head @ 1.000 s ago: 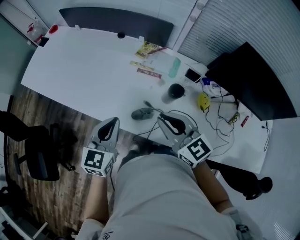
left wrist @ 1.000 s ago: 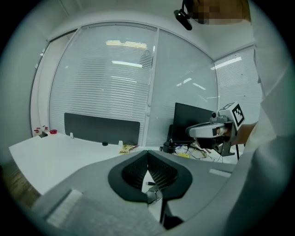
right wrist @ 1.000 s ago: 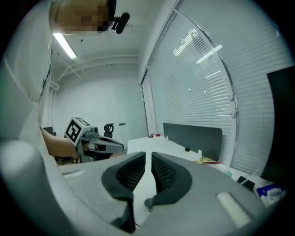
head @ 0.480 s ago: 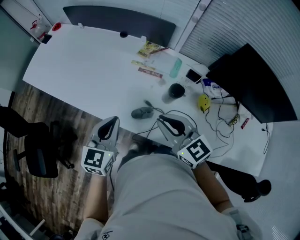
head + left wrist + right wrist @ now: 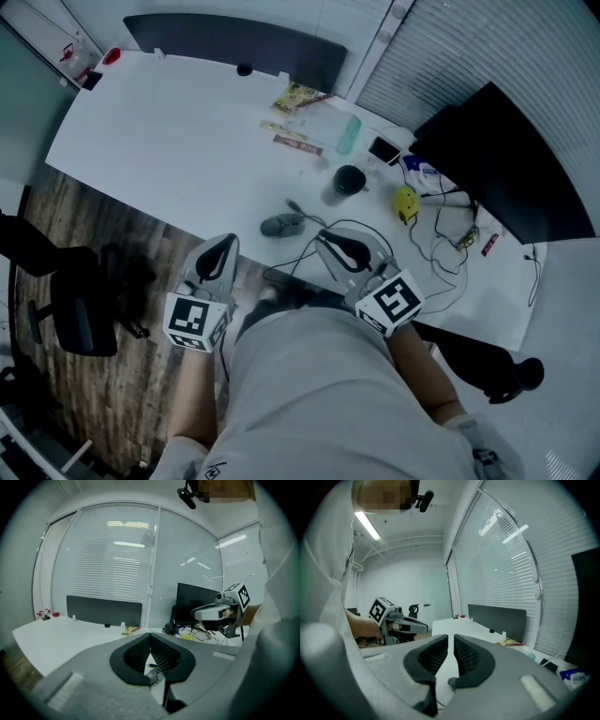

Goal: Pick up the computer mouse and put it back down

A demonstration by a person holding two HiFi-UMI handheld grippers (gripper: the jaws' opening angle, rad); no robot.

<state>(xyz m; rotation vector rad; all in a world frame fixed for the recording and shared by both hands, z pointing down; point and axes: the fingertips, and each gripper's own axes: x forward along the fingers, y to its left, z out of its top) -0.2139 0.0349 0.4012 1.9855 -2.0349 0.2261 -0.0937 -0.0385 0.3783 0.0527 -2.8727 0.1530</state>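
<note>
The grey computer mouse (image 5: pixel 284 225) lies on the white table (image 5: pixel 159 141) near its front edge, its cable trailing right. My left gripper (image 5: pixel 228 241) hovers at the table edge just left of the mouse, apart from it, jaws pressed together and empty (image 5: pixel 150 635). On the other side of the mouse, a little off it, my right gripper (image 5: pixel 322 234) has only a thin slit between its pads, with nothing in it (image 5: pixel 451 636). Each gripper view shows the other gripper off to the side.
A black cup (image 5: pixel 349 180), a yellow object (image 5: pixel 406 202) and tangled cables (image 5: pixel 441 246) lie right of the mouse. A dark monitor (image 5: pixel 506 159) stands at the far right. Snack packets (image 5: pixel 298 97) and a green bottle (image 5: pixel 348 134) sit further back. A black chair (image 5: pixel 75 300) stands on the floor at left.
</note>
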